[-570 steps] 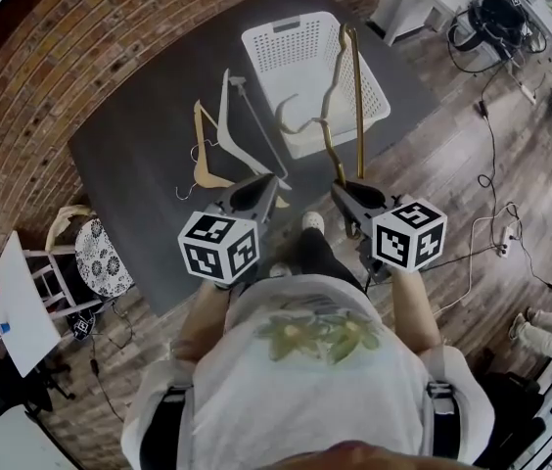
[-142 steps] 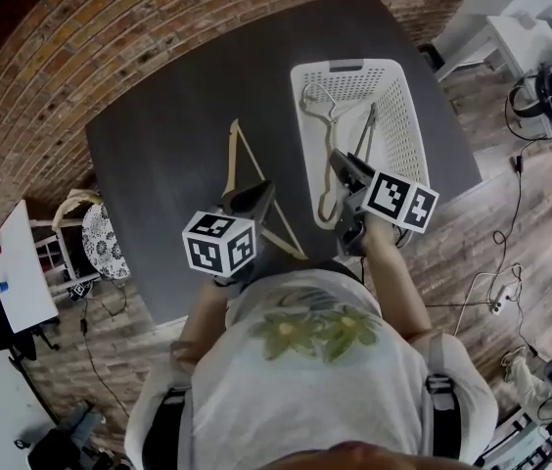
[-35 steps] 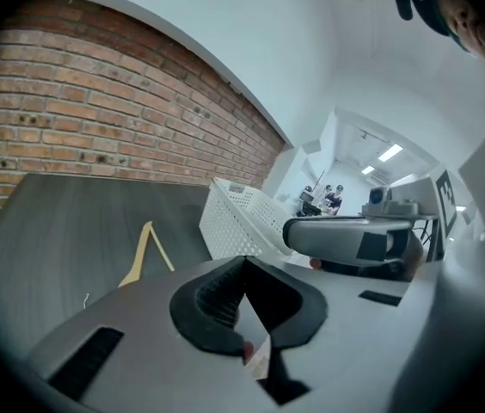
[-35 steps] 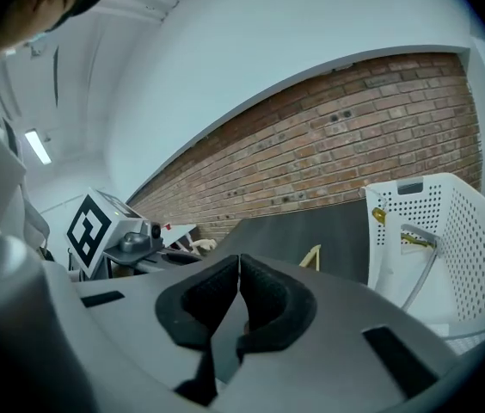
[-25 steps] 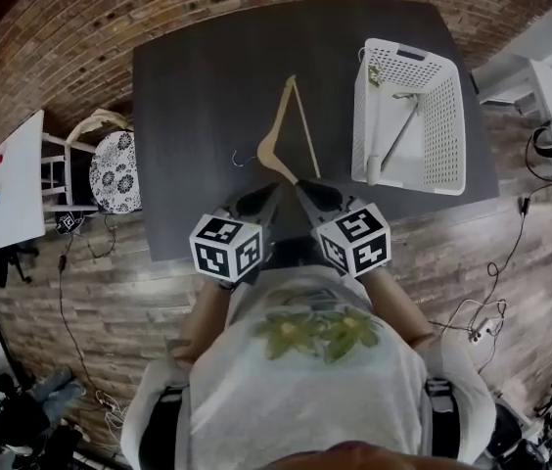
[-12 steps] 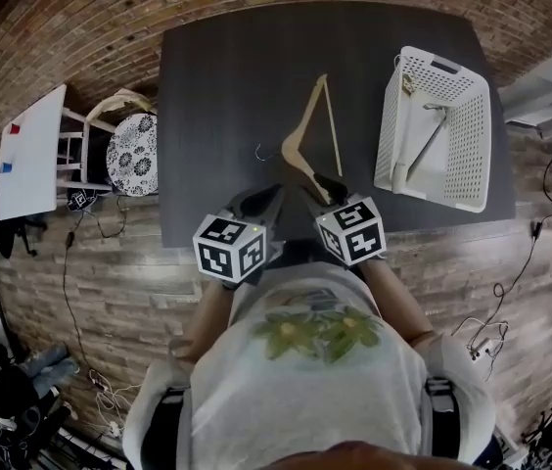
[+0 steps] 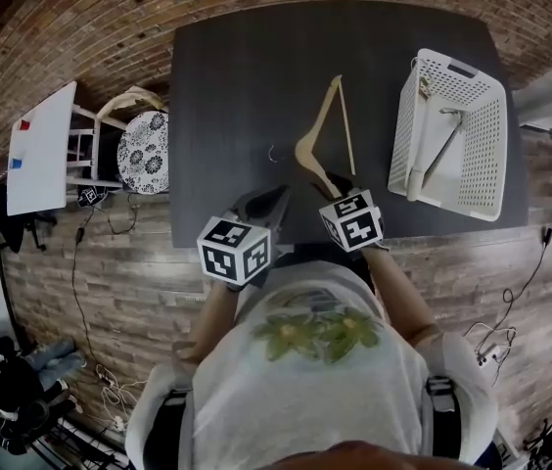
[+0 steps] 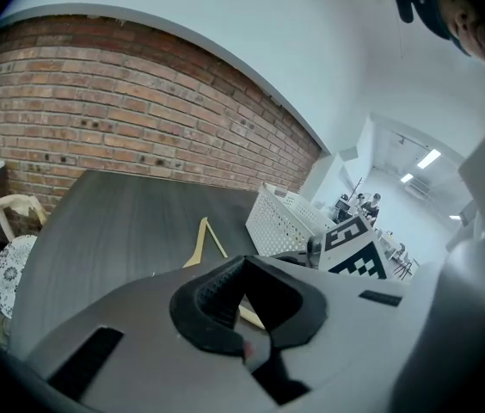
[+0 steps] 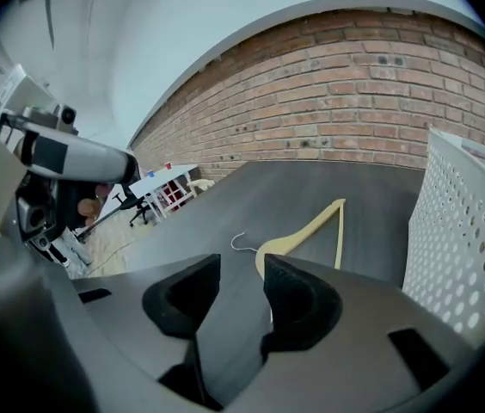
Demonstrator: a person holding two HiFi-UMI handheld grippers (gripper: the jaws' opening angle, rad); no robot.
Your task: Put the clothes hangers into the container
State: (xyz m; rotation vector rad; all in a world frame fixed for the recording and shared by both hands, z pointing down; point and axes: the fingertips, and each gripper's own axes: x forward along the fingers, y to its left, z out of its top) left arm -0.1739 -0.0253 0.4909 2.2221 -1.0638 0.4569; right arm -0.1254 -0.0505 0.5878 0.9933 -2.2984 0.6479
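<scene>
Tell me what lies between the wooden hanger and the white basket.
Nothing: only bare dark surface separates the wooden hanger from the white basket, as the head view shows.

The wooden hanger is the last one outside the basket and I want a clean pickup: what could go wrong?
The right gripper, whose jaws have just been opening with nothing between them, is beside the wooden hanger; closing here could miss the thin arm. Gripped near one end, the hanger could swing and catch the rim of the white basket.
</scene>
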